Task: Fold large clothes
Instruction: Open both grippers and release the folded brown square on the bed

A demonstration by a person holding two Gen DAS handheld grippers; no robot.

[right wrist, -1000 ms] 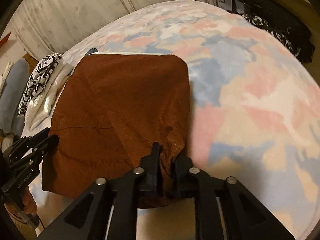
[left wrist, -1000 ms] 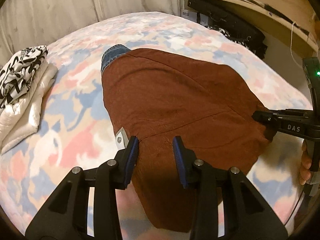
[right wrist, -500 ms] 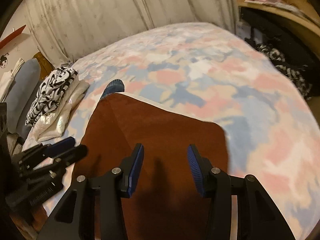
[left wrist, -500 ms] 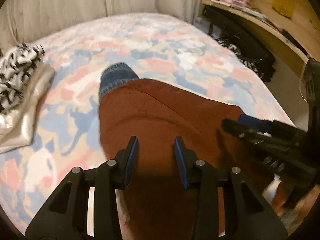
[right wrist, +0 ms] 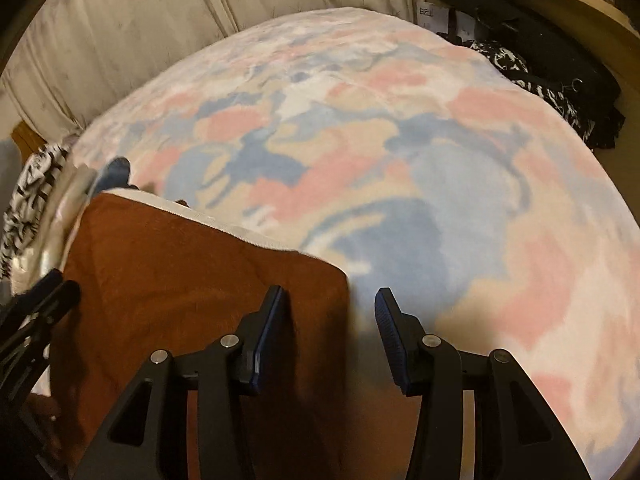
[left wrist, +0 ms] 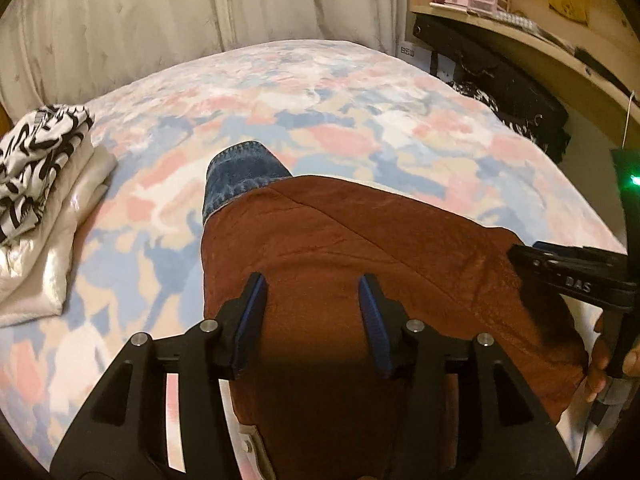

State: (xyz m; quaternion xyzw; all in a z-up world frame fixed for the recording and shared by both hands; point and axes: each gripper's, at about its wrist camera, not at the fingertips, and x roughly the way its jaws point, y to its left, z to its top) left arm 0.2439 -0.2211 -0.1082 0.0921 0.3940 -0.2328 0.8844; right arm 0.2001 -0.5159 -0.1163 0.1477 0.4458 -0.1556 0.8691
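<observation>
A rust-brown garment [left wrist: 360, 248] lies folded on the patterned bed cover [left wrist: 360, 120], with a blue denim cuff [left wrist: 240, 172] sticking out at its far left corner. My left gripper [left wrist: 310, 284] hovers over the garment's near part; its jaws are opening and the pads press on nothing. My right gripper [right wrist: 330, 294] stands open above the garment's [right wrist: 180, 280] right corner, holding nothing. It also shows at the right edge of the left wrist view, gripper [left wrist: 560, 272], with a hand below it. The denim cuff [right wrist: 116, 170] is blurred in the right wrist view.
A stack of folded clothes [left wrist: 40, 168], black-and-white print on top of white, sits at the bed's left side. Pale curtains [left wrist: 200, 12] hang behind the bed. Dark clothes [left wrist: 500, 88] lie under a wooden shelf [left wrist: 520, 40] at the right.
My right gripper has let go of the brown garment's near corner and opened. Both grippers have drawn back over the garment, and my left jaws stand wider.
</observation>
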